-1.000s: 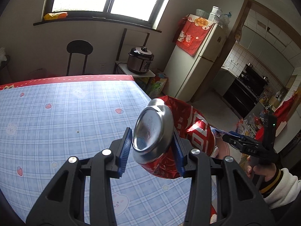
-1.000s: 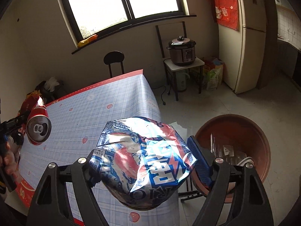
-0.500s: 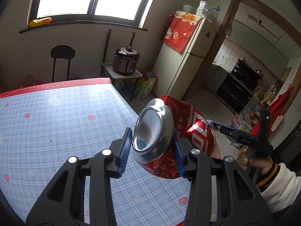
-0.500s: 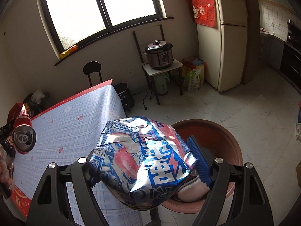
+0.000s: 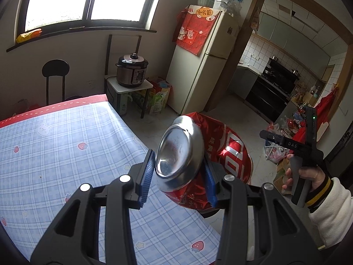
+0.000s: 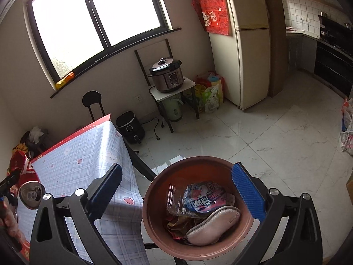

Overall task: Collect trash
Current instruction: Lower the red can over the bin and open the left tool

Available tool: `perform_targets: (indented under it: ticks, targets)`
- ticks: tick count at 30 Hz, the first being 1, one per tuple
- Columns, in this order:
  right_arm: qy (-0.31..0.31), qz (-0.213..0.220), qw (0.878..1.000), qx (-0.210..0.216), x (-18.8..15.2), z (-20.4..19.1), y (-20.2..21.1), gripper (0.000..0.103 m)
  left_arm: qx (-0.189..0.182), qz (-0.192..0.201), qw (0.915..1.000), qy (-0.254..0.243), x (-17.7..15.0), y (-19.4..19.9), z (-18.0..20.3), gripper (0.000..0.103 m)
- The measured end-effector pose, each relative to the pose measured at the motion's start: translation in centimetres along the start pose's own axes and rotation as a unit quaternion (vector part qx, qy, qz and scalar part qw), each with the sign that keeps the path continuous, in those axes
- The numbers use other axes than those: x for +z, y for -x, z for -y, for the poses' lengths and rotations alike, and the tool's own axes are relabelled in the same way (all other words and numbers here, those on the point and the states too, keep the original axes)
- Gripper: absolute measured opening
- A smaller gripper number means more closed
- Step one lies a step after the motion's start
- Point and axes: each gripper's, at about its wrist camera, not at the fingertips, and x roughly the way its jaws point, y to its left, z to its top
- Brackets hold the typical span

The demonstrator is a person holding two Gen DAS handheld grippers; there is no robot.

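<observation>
My left gripper (image 5: 177, 177) is shut on a crushed red drink can (image 5: 198, 161), held above the right edge of the blue checked table (image 5: 55, 154). The can also shows in the right wrist view (image 6: 28, 185) at far left. My right gripper (image 6: 176, 190) is open and empty, directly above a brown round bin (image 6: 240, 234) beside the table. The blue and white snack bag (image 6: 203, 196) lies inside the bin on top of a clear wrapper and a pink pouch (image 6: 211, 227). The right gripper also appears in the left wrist view (image 5: 293, 145).
A pressure cooker (image 6: 166, 75) stands on a small stand by the wall, with a fridge (image 6: 247, 44) to its right. A black chair (image 5: 55, 75) stands behind the table. Bags lie on the floor at the right (image 5: 284, 132). A black air fryer (image 6: 130, 128) sits by the table's corner.
My right gripper opened over the bin and the snack bag dropped into it. My left gripper carried the can rightward toward the table's edge.
</observation>
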Motion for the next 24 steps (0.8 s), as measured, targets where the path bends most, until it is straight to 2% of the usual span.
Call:
perform_targets:
  ticks: [8,15,24]
  targets:
    - [0.004,0.012,0.999,-0.037,-1.4,0.9,4.4,0.098,-0.021,-0.007,0.9991,-0.037,1.3,-2.6,3.6,0.043]
    - [-0.009,0.027,0.998,-0.064,-1.8,2.9,7.9,0.098,-0.040,-0.015,0.9958,-0.081,2.6,-5.8,8.4,0.043]
    - [-0.035,0.035,0.994,-0.099,-2.6,6.1,9.9,0.098,-0.062,-0.030,0.9895,-0.127,4.0,-10.3,14.0,0.044]
